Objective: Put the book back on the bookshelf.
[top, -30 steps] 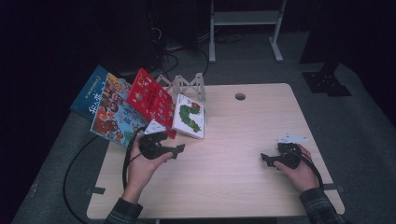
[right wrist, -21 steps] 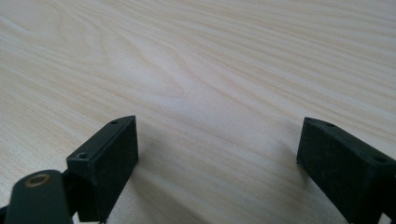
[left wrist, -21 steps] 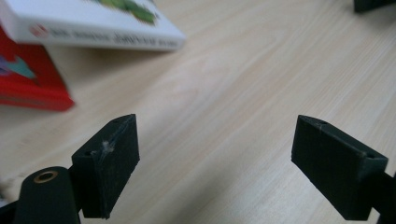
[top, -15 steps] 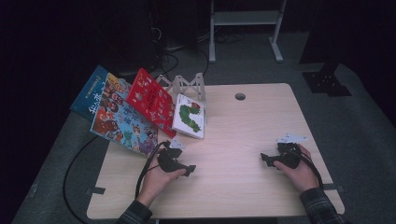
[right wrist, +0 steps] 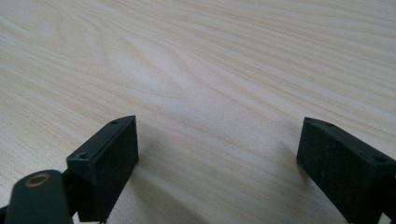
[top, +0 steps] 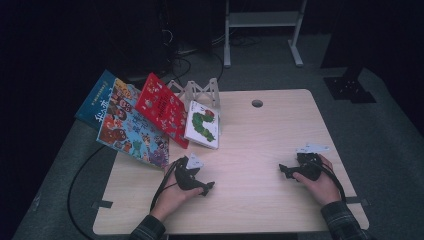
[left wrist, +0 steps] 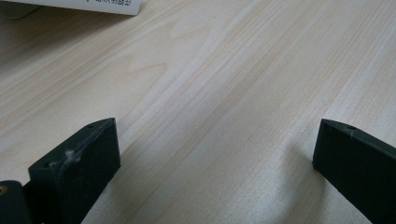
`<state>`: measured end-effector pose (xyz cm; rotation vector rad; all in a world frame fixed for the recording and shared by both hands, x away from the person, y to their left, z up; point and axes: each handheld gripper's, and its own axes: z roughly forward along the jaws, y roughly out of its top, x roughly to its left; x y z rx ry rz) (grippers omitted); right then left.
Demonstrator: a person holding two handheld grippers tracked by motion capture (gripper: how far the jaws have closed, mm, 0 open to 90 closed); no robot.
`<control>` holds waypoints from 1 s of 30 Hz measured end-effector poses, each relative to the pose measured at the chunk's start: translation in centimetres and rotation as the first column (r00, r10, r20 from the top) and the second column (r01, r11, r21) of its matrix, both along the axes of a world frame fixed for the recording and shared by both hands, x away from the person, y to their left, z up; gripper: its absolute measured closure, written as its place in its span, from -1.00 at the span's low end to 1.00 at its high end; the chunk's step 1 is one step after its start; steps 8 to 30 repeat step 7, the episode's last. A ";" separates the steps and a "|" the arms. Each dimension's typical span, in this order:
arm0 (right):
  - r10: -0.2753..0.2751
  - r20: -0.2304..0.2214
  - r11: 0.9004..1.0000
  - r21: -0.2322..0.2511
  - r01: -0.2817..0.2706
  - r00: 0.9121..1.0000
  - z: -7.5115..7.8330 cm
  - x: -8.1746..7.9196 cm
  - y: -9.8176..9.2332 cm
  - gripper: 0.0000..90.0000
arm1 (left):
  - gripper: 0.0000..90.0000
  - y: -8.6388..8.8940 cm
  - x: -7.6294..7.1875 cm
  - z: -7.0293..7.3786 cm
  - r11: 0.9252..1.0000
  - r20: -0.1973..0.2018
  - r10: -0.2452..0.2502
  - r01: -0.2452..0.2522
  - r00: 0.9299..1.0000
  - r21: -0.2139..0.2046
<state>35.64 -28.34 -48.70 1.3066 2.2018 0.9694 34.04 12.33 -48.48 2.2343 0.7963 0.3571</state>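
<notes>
On the near part of the light wood table (top: 260, 135), 2 hand-held grippers rest low, well apart from each other. Left gripper (top: 206, 188) sits in the person's left hand (top: 172, 192) near the front-left area, tips pointing right and slightly toward the person; a black cable (top: 162, 187) loops from it back over the hand. In the left gripper view its 2 black jaws stand wide apart with bare wood grain between them, nothing held, and the white edge of a book (left wrist: 93, 5) shows at the top left. Right gripper (top: 285, 171) sits in the right hand (top: 320, 182) near the front-right edge, tips pointing left toward the table middle. In the right gripper view its jaws also stand wide, bare table between them, nothing held. Nearest thing to the left gripper is the caterpillar book (top: 202, 125), white cover with a green caterpillar, lying flat on the table's left rear, apart from the gripper and beyond it. Just beside it on the left, a red book (top: 162, 107) leans tilted, then a big colourful picture book (top: 132, 132) overhanging the table's left edge, with a blue book (top: 100, 97) partly under it. A white folding rack (top: 197, 91) stands behind the books. A round cable hole (top: 257, 103) sits at the rear middle.
</notes>
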 end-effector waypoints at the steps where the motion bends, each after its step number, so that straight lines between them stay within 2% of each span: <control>1: 0.000 0.000 1.000 0.000 0.000 1.000 0.0 0.0 0.0 -0.75 | -1.00 0.0 0.0 0.0 1.000 0.000 0.000 0.000 1.000 0.000; 30: 0.000 0.000 1.000 0.000 0.000 1.000 0.0 0.0 0.0 -0.75 | -1.00 0.0 0.0 0.0 1.000 0.000 0.000 0.000 1.000 0.001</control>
